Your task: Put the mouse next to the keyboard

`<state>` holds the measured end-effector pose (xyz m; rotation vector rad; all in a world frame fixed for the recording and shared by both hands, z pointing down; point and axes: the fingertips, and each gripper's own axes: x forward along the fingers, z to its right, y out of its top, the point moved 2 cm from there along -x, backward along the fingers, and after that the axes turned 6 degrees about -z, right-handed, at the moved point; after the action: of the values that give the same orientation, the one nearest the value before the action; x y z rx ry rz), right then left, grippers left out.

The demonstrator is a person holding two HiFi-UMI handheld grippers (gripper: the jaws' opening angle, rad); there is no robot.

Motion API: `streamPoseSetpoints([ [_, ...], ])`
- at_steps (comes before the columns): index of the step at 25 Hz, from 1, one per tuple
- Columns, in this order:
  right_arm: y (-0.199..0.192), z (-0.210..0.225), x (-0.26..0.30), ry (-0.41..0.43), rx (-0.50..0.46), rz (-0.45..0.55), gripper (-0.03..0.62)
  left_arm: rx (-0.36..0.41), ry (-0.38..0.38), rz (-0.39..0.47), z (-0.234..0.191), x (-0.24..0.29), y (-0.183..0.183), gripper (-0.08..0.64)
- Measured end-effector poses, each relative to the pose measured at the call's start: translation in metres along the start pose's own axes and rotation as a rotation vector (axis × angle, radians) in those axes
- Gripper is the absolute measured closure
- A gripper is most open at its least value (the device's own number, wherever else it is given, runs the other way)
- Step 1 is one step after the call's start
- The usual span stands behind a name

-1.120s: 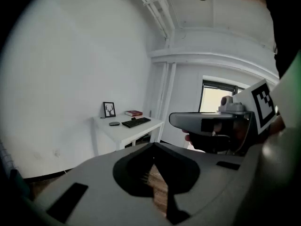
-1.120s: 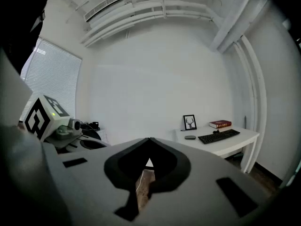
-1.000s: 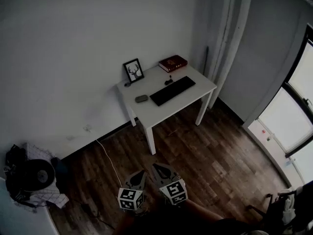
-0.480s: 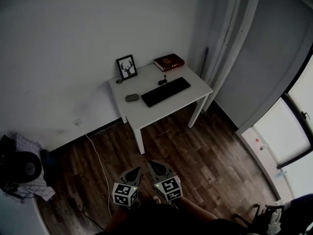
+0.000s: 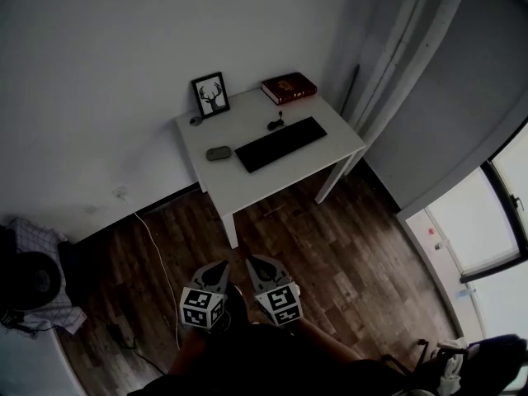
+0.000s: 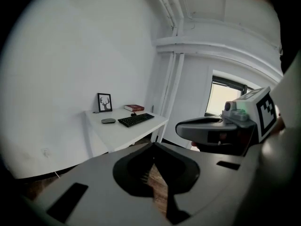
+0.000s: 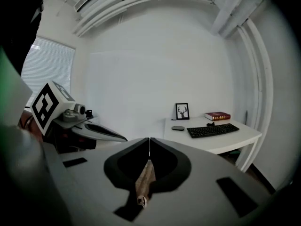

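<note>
A grey mouse (image 5: 219, 153) lies on a white desk (image 5: 247, 184), just left of a black keyboard (image 5: 280, 143). The same mouse (image 6: 108, 121) and keyboard (image 6: 135, 119) show far off in the left gripper view, and the mouse (image 7: 178, 128) and keyboard (image 7: 213, 130) in the right gripper view. Both grippers hang side by side over the wooden floor, well short of the desk. My left gripper (image 5: 221, 266) is shut and holds nothing. My right gripper (image 5: 252, 262) is shut and holds nothing.
On the desk stand a framed deer picture (image 5: 209, 95), a red-brown book (image 5: 289, 87) and a small dark object (image 5: 274, 124). A white cable (image 5: 153, 242) runs across the floor at the left. A dark round object on cloth (image 5: 29, 283) lies far left. Curtains (image 5: 404, 56) and a window (image 5: 487, 229) are on the right.
The head view has shifted: desk and grippers both appear further left in frame, and the grippers sit lower. Both stay shut. Mouse and keyboard have not moved on the desk.
</note>
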<state>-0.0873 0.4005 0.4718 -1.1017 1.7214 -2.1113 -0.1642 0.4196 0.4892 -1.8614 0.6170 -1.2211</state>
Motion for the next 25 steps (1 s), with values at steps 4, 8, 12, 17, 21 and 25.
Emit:
streamPoseSetpoints([
  [4, 0.015, 0.041, 0.038, -0.047, 0.014, -0.026, 0.571, 0.017, -0.030, 0.003, -0.034, 0.045, 0.040, 0.557],
  [8, 0.039, 0.068, 0.076, -0.063, 0.048, -0.057, 0.571, 0.029, -0.052, -0.015, -0.069, 0.075, 0.081, 0.557],
  [12, 0.059, 0.091, 0.131, -0.050, 0.047, -0.085, 0.571, 0.024, -0.062, -0.045, -0.111, 0.108, 0.102, 0.557],
  [17, 0.077, 0.109, 0.198, -0.008, 0.030, -0.128, 0.571, -0.020, -0.078, -0.110, -0.160, 0.137, 0.109, 0.557],
  [21, 0.086, 0.121, 0.233, 0.024, 0.051, -0.164, 0.571, -0.049, -0.080, -0.160, -0.189, 0.160, 0.112, 0.557],
  [25, 0.085, 0.136, 0.258, 0.120, 0.008, -0.210, 0.571, -0.109, -0.042, -0.180, -0.205, 0.187, 0.119, 0.557],
])
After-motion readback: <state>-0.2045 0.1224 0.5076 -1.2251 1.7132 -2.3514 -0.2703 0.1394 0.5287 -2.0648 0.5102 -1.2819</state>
